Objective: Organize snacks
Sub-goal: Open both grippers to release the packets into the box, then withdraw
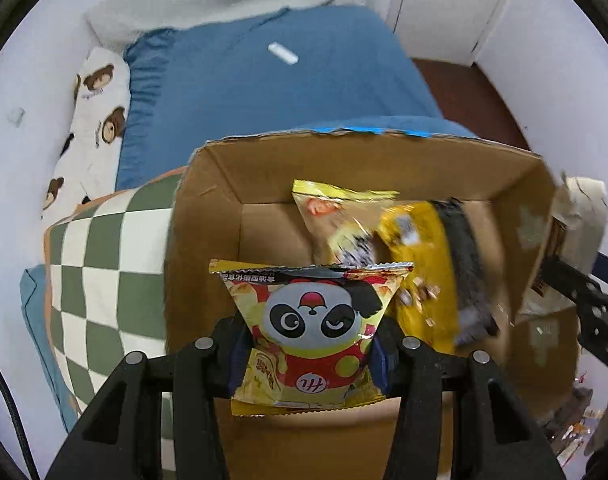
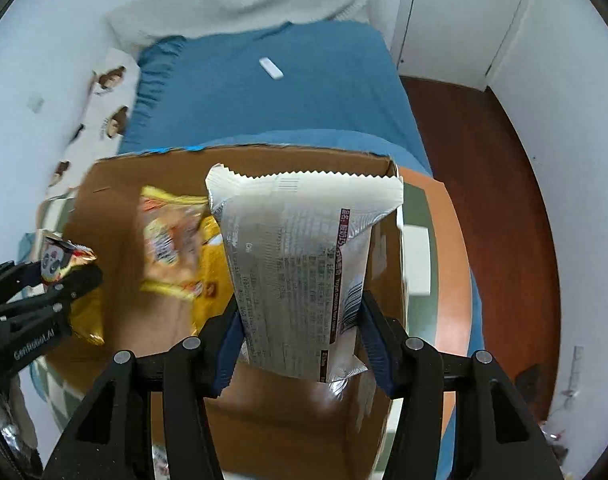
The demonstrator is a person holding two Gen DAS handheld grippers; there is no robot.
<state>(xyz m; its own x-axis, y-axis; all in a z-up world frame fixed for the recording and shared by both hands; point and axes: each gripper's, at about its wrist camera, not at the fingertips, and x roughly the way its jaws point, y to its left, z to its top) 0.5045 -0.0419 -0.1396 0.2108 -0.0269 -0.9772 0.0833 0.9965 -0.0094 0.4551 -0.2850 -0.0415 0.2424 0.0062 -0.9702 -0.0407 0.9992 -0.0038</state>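
Note:
My left gripper point(image 1: 309, 354) is shut on a yellow snack packet with a panda face point(image 1: 309, 328) and holds it over the open cardboard box point(image 1: 343, 160). My right gripper point(image 2: 300, 336) is shut on a silver snack packet point(image 2: 300, 264), printed back side up, also above the cardboard box point(image 2: 116, 200). Inside the box lie yellow snack bags point(image 1: 419, 264), blurred by motion; these yellow bags point(image 2: 176, 240) show in the right wrist view too. At the left edge of that view the left gripper point(image 2: 52, 276) appears with the panda packet point(image 2: 60, 256).
The box rests on a green and white checkered cushion point(image 1: 104, 264) at the foot of a bed with a blue sheet point(image 1: 272, 80). A small white object point(image 1: 282, 53) lies on the sheet. A bear-print pillow point(image 1: 100, 120) lies left. Dark wooden floor point(image 2: 483, 184) and a white door lie right.

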